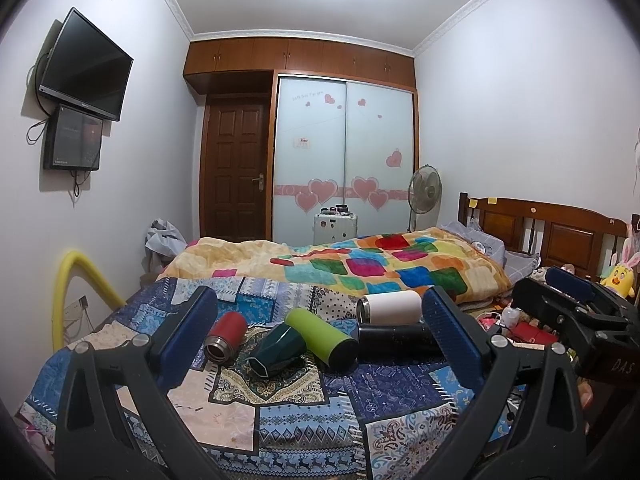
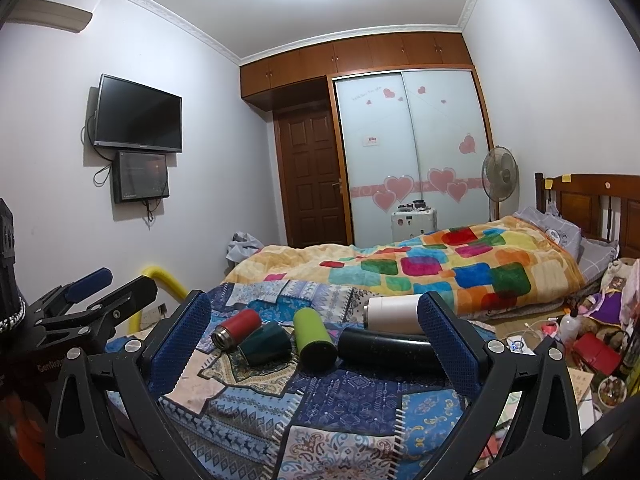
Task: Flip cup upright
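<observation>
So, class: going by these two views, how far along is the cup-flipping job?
Done: nothing yet. The red cup, green cup, lime cup, white cup and black cup all lie on their sides on the quilt.
In hand: nothing; the left gripper and right gripper are open and empty, short of the cups.
Left: grasp a cup and stand it upright.

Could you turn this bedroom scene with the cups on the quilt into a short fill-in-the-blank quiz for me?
1. All five cups on the patchwork quilt lie on their ____.
2. The cup between the red cup and the lime green cup is dark ____.
3. The white cup lies just behind the ____ cup.
4. Both the left gripper and the right gripper have their jaws ____ and hold nothing.

Missing words: sides; green; black; open
</observation>
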A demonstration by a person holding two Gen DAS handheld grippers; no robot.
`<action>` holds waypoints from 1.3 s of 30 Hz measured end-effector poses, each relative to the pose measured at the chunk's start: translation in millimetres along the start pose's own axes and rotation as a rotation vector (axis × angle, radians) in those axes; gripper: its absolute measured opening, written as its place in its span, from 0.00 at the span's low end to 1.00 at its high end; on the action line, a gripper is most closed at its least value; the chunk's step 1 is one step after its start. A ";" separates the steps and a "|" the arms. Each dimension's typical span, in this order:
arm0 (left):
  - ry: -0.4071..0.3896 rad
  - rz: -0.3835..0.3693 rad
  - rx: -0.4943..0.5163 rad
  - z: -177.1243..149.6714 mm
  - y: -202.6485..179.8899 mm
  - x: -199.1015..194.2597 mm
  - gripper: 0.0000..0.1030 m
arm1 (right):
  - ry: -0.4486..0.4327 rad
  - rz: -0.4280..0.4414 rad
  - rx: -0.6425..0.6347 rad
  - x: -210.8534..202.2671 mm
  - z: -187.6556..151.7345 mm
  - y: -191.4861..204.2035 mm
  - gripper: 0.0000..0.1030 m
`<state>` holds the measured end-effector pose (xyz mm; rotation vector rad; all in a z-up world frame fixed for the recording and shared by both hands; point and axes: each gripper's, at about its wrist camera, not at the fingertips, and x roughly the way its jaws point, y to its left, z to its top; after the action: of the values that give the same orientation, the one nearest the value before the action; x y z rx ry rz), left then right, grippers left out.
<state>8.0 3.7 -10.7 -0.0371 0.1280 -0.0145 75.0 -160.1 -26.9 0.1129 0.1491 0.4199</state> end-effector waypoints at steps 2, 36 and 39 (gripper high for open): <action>0.002 0.000 -0.001 -0.5 1.1 1.2 1.00 | 0.003 0.000 0.001 0.3 -0.9 -0.7 1.00; 0.699 -0.053 0.164 -96.8 60.3 286.6 0.85 | 0.280 -0.075 0.007 126.3 -65.3 -60.8 1.00; 0.748 -0.062 0.173 -106.2 62.1 302.1 0.85 | 0.294 -0.068 0.018 135.0 -69.8 -63.6 1.00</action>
<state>294.7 56.8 -156.7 0.1404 0.8723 -0.1016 210.4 -156.5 -120.6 0.0631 0.4455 0.3653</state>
